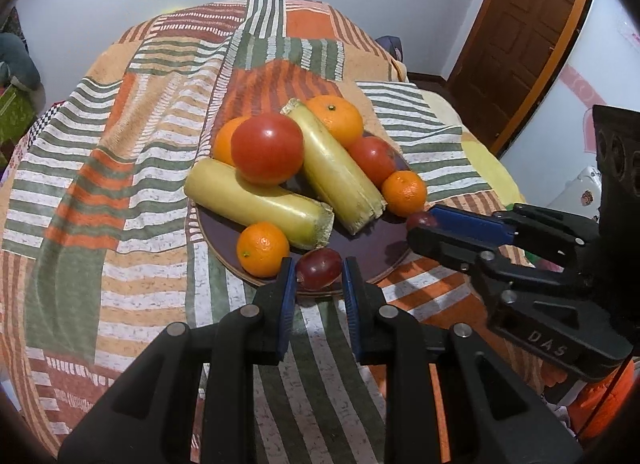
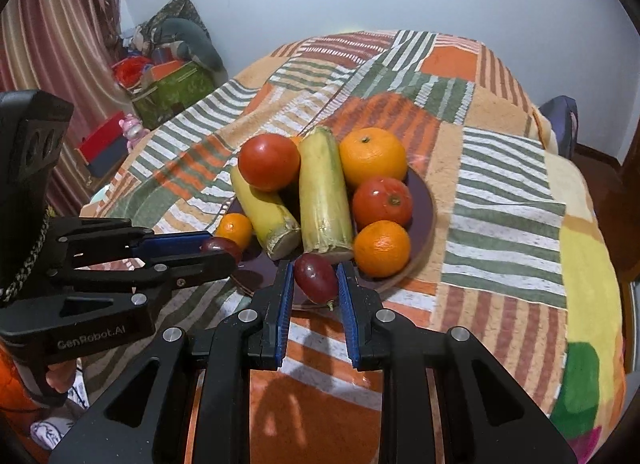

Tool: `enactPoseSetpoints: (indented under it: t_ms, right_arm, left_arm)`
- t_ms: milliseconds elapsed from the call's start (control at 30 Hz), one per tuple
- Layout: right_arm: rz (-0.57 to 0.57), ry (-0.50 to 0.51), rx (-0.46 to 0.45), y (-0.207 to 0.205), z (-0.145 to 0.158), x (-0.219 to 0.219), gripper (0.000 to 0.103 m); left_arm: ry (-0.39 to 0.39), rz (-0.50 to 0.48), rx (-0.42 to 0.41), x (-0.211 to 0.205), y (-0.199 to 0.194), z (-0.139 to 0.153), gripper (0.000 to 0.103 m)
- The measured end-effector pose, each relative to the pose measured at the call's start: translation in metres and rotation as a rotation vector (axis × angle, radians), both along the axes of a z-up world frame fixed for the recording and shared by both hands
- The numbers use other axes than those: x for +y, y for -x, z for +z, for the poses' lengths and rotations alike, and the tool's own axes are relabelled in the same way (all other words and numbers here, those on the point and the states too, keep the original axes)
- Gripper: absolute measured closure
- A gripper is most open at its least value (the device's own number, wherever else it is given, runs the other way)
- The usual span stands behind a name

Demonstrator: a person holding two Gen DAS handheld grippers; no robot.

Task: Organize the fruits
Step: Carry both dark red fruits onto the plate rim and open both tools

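1. dark round plate [image 1: 372, 248] on a patchwork striped cloth [image 1: 120, 168] covering the desk; heaped with fruit.
2. two pale yellow-green cane-like stalks [image 1: 340, 168] lying side by side across the plate, cut ends toward the cameras.
3. large red tomato [image 1: 267, 148] resting on top of the left stalk; smaller second tomato [image 1: 372, 158] at the right of the right stalk.
4. big orange [image 1: 336, 118] at the far rim; a further orange [image 1: 226, 140] partly hidden behind the large tomato.
5. small tangerine [image 1: 262, 249] at the near left rim; another small tangerine [image 1: 404, 192] at the near right rim.
6. left hand-held gripper [image 1: 319, 276] at the near plate edge, blue pads on both sides of a dark red grape [image 1: 319, 269], pinching it.
7. right hand-held gripper [image 2: 314, 284] just beside it, to the right, pinching a second dark red grape [image 2: 316, 278], stem end downward, above the plate rim.
8. in the background: white wall, brown wooden door [image 1: 524, 28], striped curtain [image 2: 52, 36], boxes and clutter [image 2: 168, 80] on the floor.
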State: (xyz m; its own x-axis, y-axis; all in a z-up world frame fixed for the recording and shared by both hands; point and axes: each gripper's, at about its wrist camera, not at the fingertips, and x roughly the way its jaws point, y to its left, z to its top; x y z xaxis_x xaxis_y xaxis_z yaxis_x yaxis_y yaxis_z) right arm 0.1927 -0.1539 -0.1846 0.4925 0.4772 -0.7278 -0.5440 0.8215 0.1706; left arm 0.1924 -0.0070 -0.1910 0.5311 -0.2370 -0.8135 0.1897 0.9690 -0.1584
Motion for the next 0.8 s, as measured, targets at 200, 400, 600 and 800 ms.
enactPoseSetpoints:
  t_ms: [200,400,600,800]
  right_arm:
    - [0.009,0.021,0.04,-0.008,-0.015,0.006,0.082]
    - [0.022,0.031,0.05,-0.011,-0.019,0.005,0.082]
    - [0.034,0.036,0.054,-0.013,-0.021,0.009,0.082]
    - [0.04,0.055,0.059,-0.013,-0.02,0.012,0.082]
  left_arm:
    - [-0.007,0.0,0.028,0.0,-0.005,-0.012,0.08]
    - [-0.009,-0.001,0.041,0.001,-0.008,-0.019,0.08]
    - [-0.013,-0.003,0.048,0.0,-0.01,-0.023,0.08]
    - [-0.027,0.0,0.052,0.0,-0.011,-0.023,0.08]
